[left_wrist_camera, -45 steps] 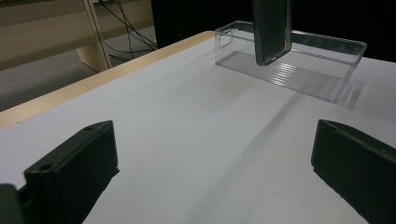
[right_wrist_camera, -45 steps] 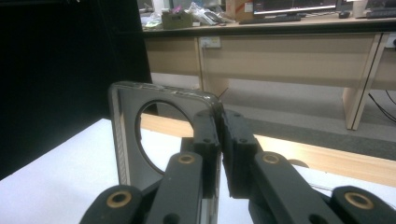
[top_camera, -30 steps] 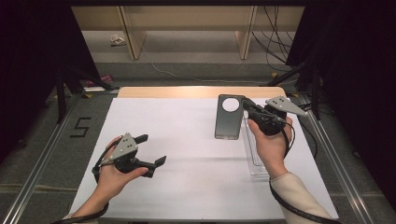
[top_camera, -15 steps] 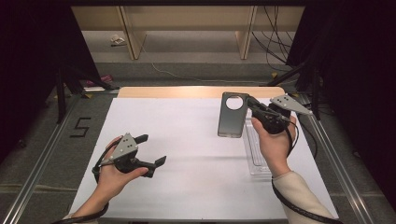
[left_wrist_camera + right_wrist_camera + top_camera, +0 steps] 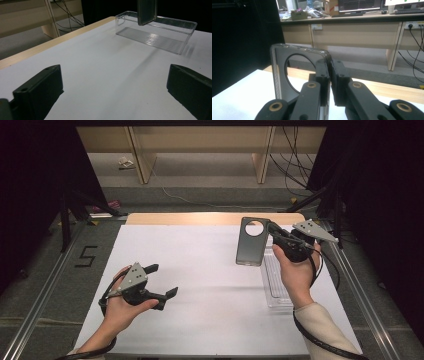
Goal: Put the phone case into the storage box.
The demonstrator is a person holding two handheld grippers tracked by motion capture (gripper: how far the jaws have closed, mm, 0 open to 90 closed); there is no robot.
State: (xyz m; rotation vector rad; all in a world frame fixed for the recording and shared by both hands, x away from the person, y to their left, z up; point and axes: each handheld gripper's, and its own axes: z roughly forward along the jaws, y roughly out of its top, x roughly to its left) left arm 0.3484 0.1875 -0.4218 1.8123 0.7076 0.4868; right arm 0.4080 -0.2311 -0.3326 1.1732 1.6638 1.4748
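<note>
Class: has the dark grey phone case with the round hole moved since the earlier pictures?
Yes. The dark grey phone case now hangs lifted, nearer the table's wooden far edge.

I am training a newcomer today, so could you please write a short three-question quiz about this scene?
1. True or false: the right claw is shut on the phone case.
2. Which best describes the left claw? A) open, holding nothing B) shut on a pen C) inside a cup
3. What lies on the white table just below the raised case?

Key: 1 true. 2 A. 3 The clear plastic tray, seen beneath the case's lower end in the left gripper view.
</note>
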